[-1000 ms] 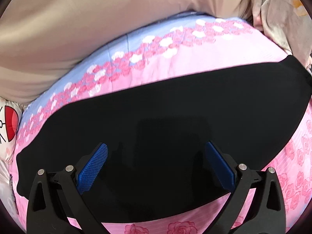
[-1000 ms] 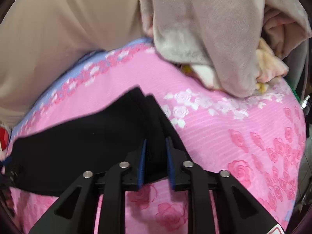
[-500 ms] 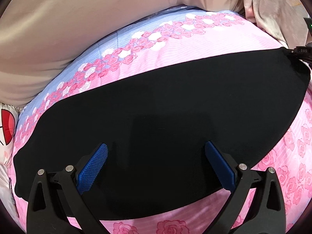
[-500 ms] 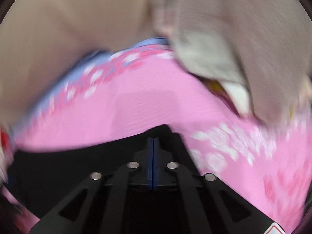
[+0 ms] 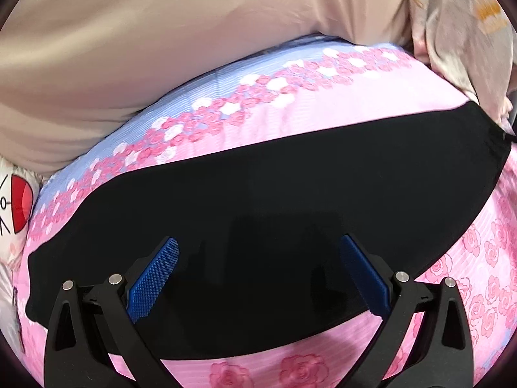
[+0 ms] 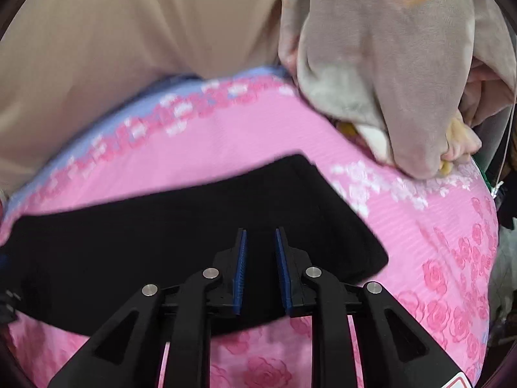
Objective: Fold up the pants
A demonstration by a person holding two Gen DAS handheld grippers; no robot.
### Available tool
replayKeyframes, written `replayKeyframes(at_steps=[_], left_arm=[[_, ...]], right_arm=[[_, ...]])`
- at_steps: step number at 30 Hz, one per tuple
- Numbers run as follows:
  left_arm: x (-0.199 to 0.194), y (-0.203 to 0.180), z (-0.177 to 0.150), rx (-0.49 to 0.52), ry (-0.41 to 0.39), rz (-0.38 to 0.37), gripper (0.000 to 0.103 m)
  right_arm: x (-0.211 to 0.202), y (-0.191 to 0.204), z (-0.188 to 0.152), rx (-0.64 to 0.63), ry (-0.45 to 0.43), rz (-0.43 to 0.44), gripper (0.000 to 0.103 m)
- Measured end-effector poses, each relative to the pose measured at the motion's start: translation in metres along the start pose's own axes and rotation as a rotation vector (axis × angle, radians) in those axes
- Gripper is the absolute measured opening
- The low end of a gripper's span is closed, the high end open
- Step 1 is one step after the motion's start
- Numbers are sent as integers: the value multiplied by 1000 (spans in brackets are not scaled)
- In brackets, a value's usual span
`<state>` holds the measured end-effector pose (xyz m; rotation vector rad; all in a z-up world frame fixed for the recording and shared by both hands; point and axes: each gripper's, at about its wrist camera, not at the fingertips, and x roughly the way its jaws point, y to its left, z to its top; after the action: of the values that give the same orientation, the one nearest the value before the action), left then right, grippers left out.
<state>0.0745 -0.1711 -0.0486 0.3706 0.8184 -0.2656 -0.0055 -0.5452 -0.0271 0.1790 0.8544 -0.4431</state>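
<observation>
The black pants [image 5: 290, 200] lie flat in a long folded band across the pink rose-print bedsheet [image 5: 371, 97]. My left gripper [image 5: 258, 249] hovers over the near middle of the pants, jaws wide open and empty. In the right wrist view the pants [image 6: 194, 220] end in a squared right edge. My right gripper [image 6: 261, 239] is over that end with its blue pads a small gap apart, holding nothing.
A beige pillow or bolster [image 5: 161, 48] lies along the far side of the bed. A crumpled grey-beige fleece blanket [image 6: 404, 64] sits at the far right. A white cushion with a red cartoon print [image 5: 16, 207] is at the left edge.
My right gripper was closed on the pants' end half a second ago and has now parted its pads and released it. The left gripper stayed open, shifting only slightly.
</observation>
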Motion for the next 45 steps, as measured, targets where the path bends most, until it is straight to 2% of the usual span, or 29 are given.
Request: replayKeyframes(at_steps=[1,2,3,5,6,9,12,15,17,20,26,32,35,45], left_arm=[[-2,4,-1,-8,-4,4,98],[-4,8,-3,-14,-8,8,98],[-6,15,-5,-25,-11,14,98],[-8,23,-7,-39,-12,19,98],[-9,29,-10,-53,-14,27,98],[-10,42,-15,-82,-13,49,98],[-13,54,-20,-106,-26,73,98],[-17,65,-25,-124,-34,82,98],[-19,71,-28,-135,-40,90,98],[-22,82,-33,-156,-48,108,98],[-28,105,-46,-193,-48,119,98],[-29,123,-59,-230,-36,129,98],[-29,127,-63,-239,-32,127,98],[-33,130,-71,-242,-41,115,98]], right_arm=[[2,-5,-1,15,-22,32,9],[1,-22,-2,99,-22,94,8],[-1,-33,-2,163,-18,84,0],[-16,-33,-5,190,-37,50,0],[-25,-26,-7,177,-57,58,14],[-41,6,-18,92,-76,92,16],[-36,27,-33,69,-44,48,21],[-43,51,-46,66,-57,114,21],[-50,74,-51,20,-77,99,24],[-58,110,-58,-58,-96,76,43],[-64,156,-66,-116,-97,144,45],[-69,191,-71,-170,-93,176,49],[-73,207,-75,-200,-95,188,52],[-76,247,-90,-251,-75,262,53]])
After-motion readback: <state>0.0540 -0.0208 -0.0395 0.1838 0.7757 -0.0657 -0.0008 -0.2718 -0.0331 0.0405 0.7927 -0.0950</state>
